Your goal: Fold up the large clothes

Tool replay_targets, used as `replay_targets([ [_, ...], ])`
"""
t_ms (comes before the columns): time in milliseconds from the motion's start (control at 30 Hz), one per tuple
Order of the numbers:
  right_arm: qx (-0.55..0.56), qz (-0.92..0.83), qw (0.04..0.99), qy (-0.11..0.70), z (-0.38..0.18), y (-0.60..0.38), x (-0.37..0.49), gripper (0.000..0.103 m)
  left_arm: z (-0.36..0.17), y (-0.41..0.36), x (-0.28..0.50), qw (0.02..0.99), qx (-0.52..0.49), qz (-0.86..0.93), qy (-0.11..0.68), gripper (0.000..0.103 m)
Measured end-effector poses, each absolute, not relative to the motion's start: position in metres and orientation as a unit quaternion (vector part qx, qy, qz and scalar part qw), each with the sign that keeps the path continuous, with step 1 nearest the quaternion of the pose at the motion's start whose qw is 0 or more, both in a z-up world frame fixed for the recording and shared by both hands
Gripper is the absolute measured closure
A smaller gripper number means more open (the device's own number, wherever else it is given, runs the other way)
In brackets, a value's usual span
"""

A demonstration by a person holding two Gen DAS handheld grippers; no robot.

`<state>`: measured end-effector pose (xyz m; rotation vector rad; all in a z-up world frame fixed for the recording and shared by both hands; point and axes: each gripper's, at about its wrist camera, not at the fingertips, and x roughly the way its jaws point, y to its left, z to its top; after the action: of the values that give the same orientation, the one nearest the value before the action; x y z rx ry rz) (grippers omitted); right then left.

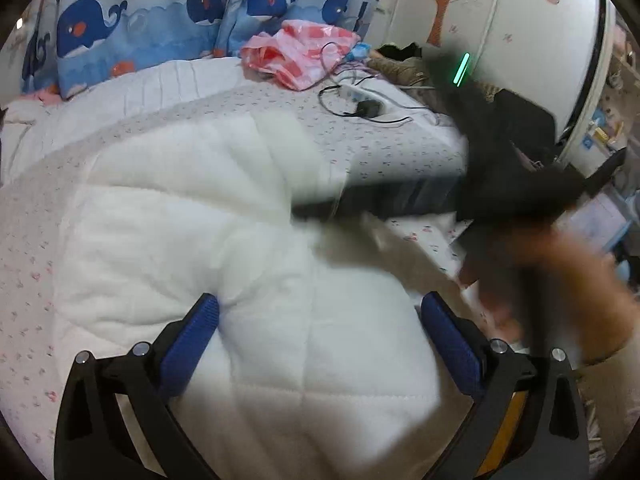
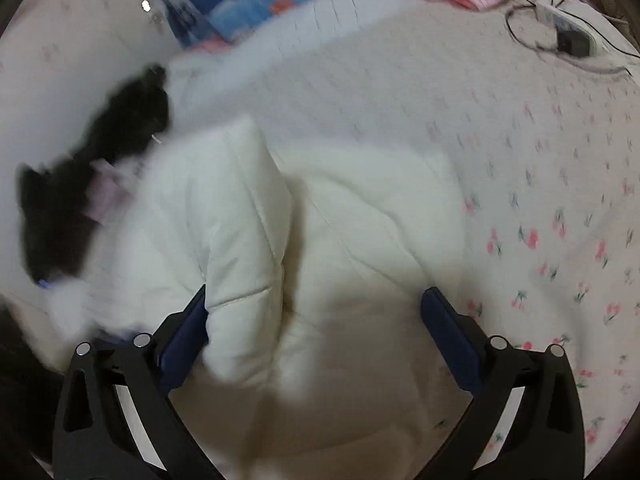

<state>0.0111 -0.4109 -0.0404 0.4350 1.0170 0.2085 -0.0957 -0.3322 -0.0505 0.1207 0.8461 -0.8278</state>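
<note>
The white quilted padded garment lies bunched on the floral-print bed, filling the middle of both views. One puffy part stands folded over near centre-left of the right view, so I'd judge the folding only partly done. The left hand-held gripper and right hand-held gripper both hang over it, fingers spread, clamping nothing. A pink plastic bag and white power strip sit upper right, well apart.

Setting: a home bedroom, likely a child's. I work over a bed with a cherry-print sheet; whale-print pillows stand at its head, and a tree decal marks the wall.
</note>
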Motion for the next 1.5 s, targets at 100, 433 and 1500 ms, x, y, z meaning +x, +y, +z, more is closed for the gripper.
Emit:
replay_targets([
  [100, 0.188, 0.084, 0.856, 0.475, -0.041, -0.4, 0.007, 0.006, -0.049, -0.324, -0.103, 0.831, 0.067, -0.385, 0.396, 0.007],
  [433, 0.166, 0.031, 0.877, 0.45, -0.02, -0.422, -0.025, 0.006, -0.067, -0.164, -0.044, 0.795, -0.202, -0.295, 0.491, 0.007],
  [1500, 0.139, 0.131, 0.856, 0.48, -0.014, -0.254, 0.05, 0.006, -0.036, -0.066, 0.003, 0.904, 0.004, -0.173, 0.392, 0.009],
])
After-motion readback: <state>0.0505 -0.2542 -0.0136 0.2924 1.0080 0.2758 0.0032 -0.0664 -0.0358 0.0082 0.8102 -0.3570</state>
